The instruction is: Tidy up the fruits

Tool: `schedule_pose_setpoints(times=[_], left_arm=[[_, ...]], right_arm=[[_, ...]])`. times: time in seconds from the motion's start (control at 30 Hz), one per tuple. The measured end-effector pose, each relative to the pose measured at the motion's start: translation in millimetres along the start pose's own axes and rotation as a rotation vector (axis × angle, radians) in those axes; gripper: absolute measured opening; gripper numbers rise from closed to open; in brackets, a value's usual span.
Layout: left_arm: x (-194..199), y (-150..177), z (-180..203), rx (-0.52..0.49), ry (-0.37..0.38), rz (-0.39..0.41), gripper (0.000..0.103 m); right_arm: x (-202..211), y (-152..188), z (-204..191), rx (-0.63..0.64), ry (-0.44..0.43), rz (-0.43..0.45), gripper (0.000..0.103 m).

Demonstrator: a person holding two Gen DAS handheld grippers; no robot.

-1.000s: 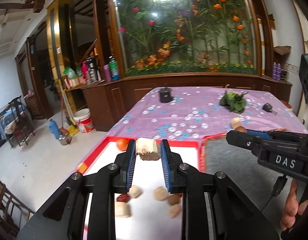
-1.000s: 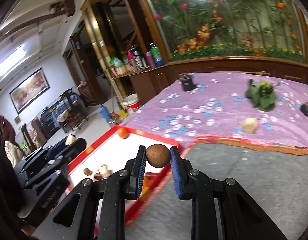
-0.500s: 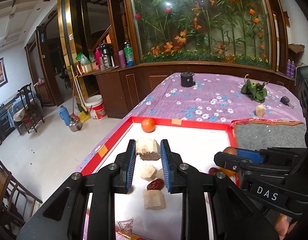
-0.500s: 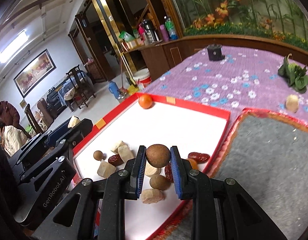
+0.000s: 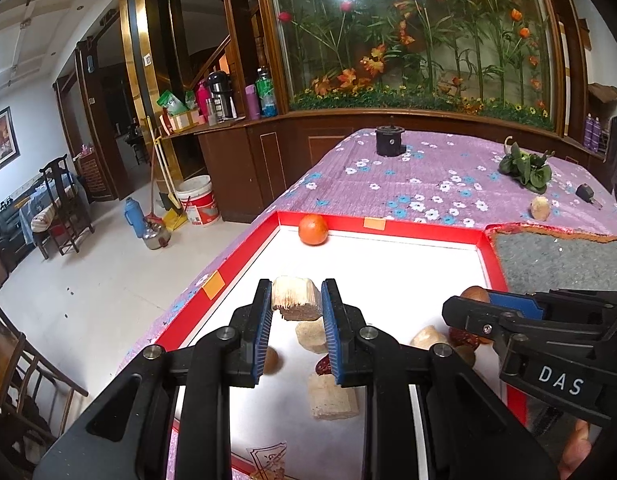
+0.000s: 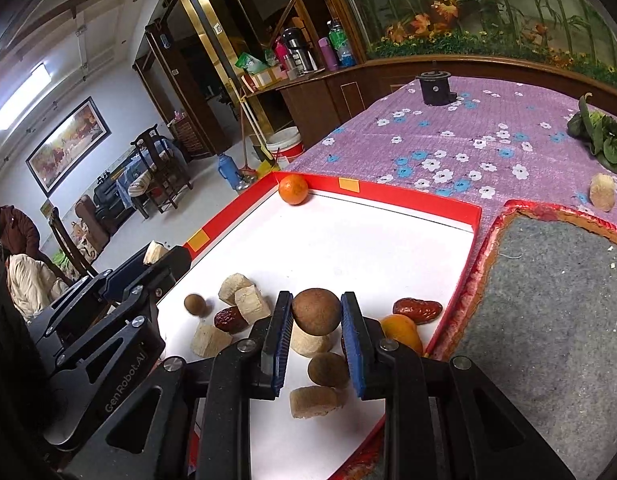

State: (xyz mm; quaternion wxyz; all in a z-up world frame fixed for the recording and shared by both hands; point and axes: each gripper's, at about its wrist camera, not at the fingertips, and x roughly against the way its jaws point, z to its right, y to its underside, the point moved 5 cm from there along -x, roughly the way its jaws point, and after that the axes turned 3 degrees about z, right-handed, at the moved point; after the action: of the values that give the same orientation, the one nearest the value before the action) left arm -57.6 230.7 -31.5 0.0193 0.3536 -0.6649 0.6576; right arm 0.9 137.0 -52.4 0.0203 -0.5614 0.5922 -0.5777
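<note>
1. the left gripper [image 5: 295, 300] fingers squeeze a pale cane chunk [image 5: 295, 298] above the red tray [image 5: 408, 229]
2. the right gripper [image 6: 315, 314] fingers squeeze a round brown fruit [image 6: 315, 311] over the fruit pile

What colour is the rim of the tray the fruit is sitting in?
Red, around a white floor, on the tray; clearest in the right wrist view.

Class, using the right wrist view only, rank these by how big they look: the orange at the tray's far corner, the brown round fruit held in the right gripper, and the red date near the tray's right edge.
1. Brown round fruit, though it is nearest the camera.
2. Red date and orange look alike, so I leave them unranked; the orange is farther off.
</note>
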Motion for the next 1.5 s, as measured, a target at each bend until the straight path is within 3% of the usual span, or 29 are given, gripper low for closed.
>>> schedule_pose_setpoints(times=[0.27, 0.3, 0.37, 0.43, 0.53, 0.63, 0.97, 1.33, 1.5], left_arm=[[-17, 11, 0, -0.032, -0.035, -0.054, 0.025], [-18, 12, 0, -0.039, -0.044, -0.061, 0.028], [-18, 12, 0, -0.043, -0.048, -0.062, 0.05], [-11, 8, 1, -0.048, -0.057, -0.035, 0.057], [1, -1, 5, -0.07, -0.061, 0.001, 0.06], [15, -11, 11, -0.07, -0.04, 0.031, 0.062], [75, -41, 43, -0.109, 0.012, 0.153, 0.084], [126, -51, 65, -0.107, 0.072, 0.191, 0.085], [147, -47, 62, -0.092, 0.059, 0.197, 0.085]], right_arm=[[-9, 2, -4, 0.016, 0.005, -0.016, 0.028], [-8, 2, -5, 0.019, 0.006, -0.012, 0.033], [1, 0, -9, 0.03, -0.006, 0.019, 0.047], [11, -3, -10, 0.047, 0.002, 0.055, 0.051], [30, -7, -8, 0.064, 0.016, 0.106, 0.051], [52, -12, -2, 0.058, 0.028, 0.149, 0.052], [123, -16, 25, 0.03, 0.068, 0.254, 0.062], [196, 13, 29, 0.025, 0.1, 0.296, 0.073], [220, 23, 18, 0.037, 0.098, 0.32, 0.076]])
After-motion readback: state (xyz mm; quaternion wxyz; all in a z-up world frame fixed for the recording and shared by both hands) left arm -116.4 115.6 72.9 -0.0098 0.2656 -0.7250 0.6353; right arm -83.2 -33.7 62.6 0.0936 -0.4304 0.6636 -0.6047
